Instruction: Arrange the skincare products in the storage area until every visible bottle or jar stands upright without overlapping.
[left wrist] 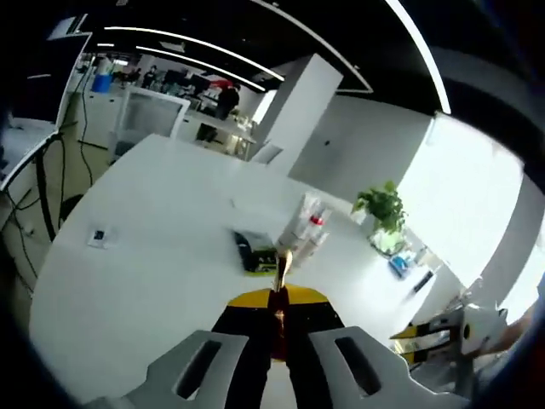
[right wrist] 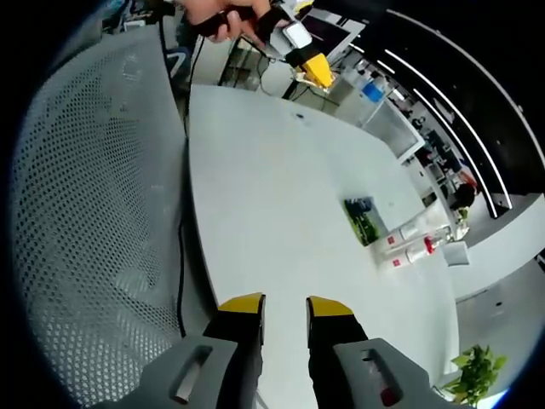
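Observation:
Several clear skincare bottles point(left wrist: 305, 223) with red caps and labels cluster on the white table point(left wrist: 153, 256), close together and apparently tilted or lying. A dark green box point(left wrist: 251, 250) sits just beside them. My left gripper point(left wrist: 279, 296) points at them from a short distance, its yellow-tipped jaws pressed together with nothing clearly between them. In the right gripper view the bottles point(right wrist: 413, 239) and the green box point(right wrist: 364, 219) lie far across the table point(right wrist: 272, 187). My right gripper point(right wrist: 285, 308) is open over the table's near edge. A hand holds the left gripper point(right wrist: 308, 66) at the top.
A grey mesh chair back point(right wrist: 85, 213) stands left of the table edge. A potted plant point(left wrist: 383, 209) and small blue items point(left wrist: 404, 262) sit past the bottles. A small card point(left wrist: 100, 236) lies on the table's left. The right gripper point(left wrist: 443, 328) shows at lower right.

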A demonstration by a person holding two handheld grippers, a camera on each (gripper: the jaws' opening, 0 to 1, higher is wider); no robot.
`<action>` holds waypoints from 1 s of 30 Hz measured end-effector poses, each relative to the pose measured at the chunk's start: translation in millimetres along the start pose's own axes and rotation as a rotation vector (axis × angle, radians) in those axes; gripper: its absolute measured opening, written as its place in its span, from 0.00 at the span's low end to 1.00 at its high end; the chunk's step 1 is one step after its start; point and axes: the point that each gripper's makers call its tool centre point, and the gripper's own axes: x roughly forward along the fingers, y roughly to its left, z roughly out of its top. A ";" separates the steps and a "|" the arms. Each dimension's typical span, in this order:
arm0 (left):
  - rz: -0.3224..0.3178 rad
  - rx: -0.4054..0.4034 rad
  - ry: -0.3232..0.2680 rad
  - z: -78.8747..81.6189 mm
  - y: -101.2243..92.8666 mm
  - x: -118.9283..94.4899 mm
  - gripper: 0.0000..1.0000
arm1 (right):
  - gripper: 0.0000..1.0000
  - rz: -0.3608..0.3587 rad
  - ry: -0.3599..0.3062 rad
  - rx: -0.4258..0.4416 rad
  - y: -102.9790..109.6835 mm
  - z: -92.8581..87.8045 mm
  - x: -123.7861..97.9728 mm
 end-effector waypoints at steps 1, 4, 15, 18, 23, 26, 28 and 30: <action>-0.009 0.019 0.002 -2.2 -6.1 -3.7 0.04 | 0.12 -0.001 -0.003 -0.002 0.1 0.9 -0.2; -0.047 0.026 -0.015 -3.4 -13.0 -10.4 0.04 | 0.12 0.001 -0.014 -0.001 -0.1 2.8 -1.1; -0.204 0.130 -0.042 -23.2 -55.9 -34.0 0.04 | 0.16 0.070 -0.260 0.153 0.1 53.4 -24.5; -0.206 0.124 -0.067 -25.4 -59.6 -37.7 0.04 | 0.18 0.096 -0.342 0.219 -4.8 75.0 -31.8; -0.221 0.164 -0.102 -19.7 -70.5 -38.8 0.04 | 0.25 0.257 -0.509 0.483 -3.4 117.6 -42.6; -0.250 0.197 -0.110 -22.8 -81.8 -40.2 0.04 | 0.24 0.354 -0.579 0.696 -6.8 132.8 -44.8; -0.267 0.225 -0.112 -24.7 -89.7 -42.0 0.04 | 0.21 0.396 -0.625 0.807 -12.1 140.2 -47.7; -0.285 0.250 -0.124 -24.9 -94.5 -44.3 0.04 | 0.17 0.426 -0.653 0.871 -16.2 143.9 -48.9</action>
